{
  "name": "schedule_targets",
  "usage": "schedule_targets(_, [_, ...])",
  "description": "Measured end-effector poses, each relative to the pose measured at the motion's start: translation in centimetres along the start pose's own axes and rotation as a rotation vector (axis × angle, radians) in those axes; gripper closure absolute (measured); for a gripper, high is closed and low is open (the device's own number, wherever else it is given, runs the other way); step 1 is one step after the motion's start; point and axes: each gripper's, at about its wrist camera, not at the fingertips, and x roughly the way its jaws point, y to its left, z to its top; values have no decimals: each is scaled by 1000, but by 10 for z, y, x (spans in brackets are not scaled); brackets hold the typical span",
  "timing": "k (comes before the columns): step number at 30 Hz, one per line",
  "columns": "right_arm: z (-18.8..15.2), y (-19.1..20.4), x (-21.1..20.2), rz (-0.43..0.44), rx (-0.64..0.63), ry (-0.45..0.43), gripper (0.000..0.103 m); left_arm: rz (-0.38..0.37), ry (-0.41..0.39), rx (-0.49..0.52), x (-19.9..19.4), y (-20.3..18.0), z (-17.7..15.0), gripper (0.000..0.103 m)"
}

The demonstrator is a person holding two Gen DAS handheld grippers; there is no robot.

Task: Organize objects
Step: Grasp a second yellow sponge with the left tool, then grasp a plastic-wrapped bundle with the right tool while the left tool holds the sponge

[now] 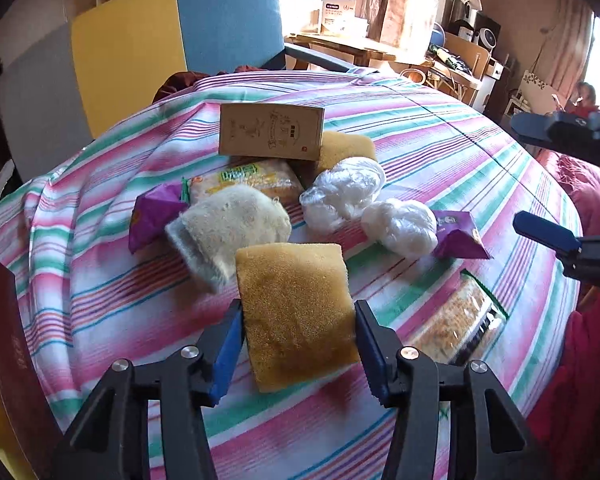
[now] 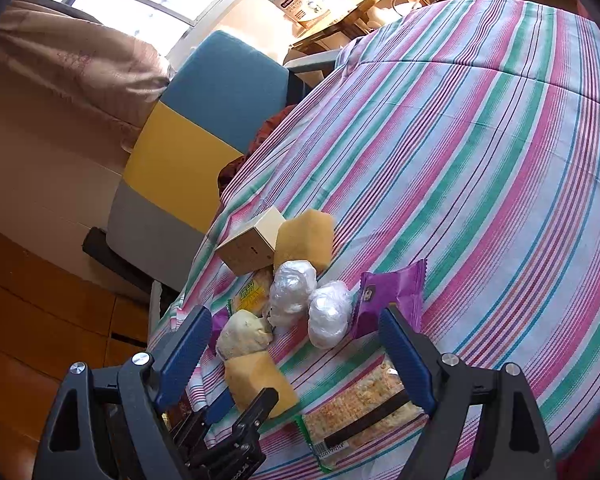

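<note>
My left gripper (image 1: 298,312) is shut on a yellow sponge (image 1: 292,280), one blue pad pressing on each long edge, just above the striped cloth (image 1: 440,128). Behind it lie a fuzzy cream pad (image 1: 228,228), two plastic-wrapped white balls (image 1: 344,192) (image 1: 400,226), two purple packets (image 1: 152,216) (image 1: 458,236), a yellow snack pack (image 1: 244,180), a second sponge (image 1: 346,146) and a tan box (image 1: 272,132). My right gripper (image 2: 296,360) is open, hovering over a cracker pack (image 2: 364,412) with nothing between its fingers. The right wrist view shows the held sponge (image 2: 260,380) at lower left.
A chair with yellow, blue and grey panels (image 1: 172,40) stands behind the table's far edge. A dark red box (image 1: 8,340) lies at the left edge. Red fabric (image 1: 580,360) hangs off the right side. The far right of the cloth (image 2: 500,140) bears nothing.
</note>
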Motion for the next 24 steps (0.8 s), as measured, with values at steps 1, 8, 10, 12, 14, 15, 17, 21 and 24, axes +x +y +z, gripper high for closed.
schedule_targets(1, [0, 1, 1, -8, -5, 3, 16, -7, 0, -18, -5, 5, -8, 50])
schedule_targets(8, [-5, 10, 10, -55, -61, 46, 16, -69, -39, -134, -48, 41, -64, 50])
schedule_targets(10, [-8, 14, 16, -76, -89, 76, 16, -71, -47, -156, -58, 49, -71, 50])
schedule_targets(12, [-11, 19, 23, -102, -120, 110, 16, -65, -49, -169, -65, 55, -76, 50])
schedule_targets(14, [-16, 23, 30, -130, -150, 141, 17, -57, -49, -185, -67, 60, -80, 50])
schedule_targets(15, [-17, 25, 33, -147, -170, 152, 19, -62, -48, -193, -68, 63, -82, 50])
schedule_targets(17, [-19, 31, 38, -180, -212, 182, 26, -64, -48, -207, -71, 66, -87, 51])
schedule_targets(21, [-12, 47, 53, -274, -316, 209, 45, -80, -58, -199, -80, 68, -90, 51])
schedule_targets(24, [-4, 59, 74, -333, -389, 243, 51, -81, -81, -187, -88, 67, -90, 50])
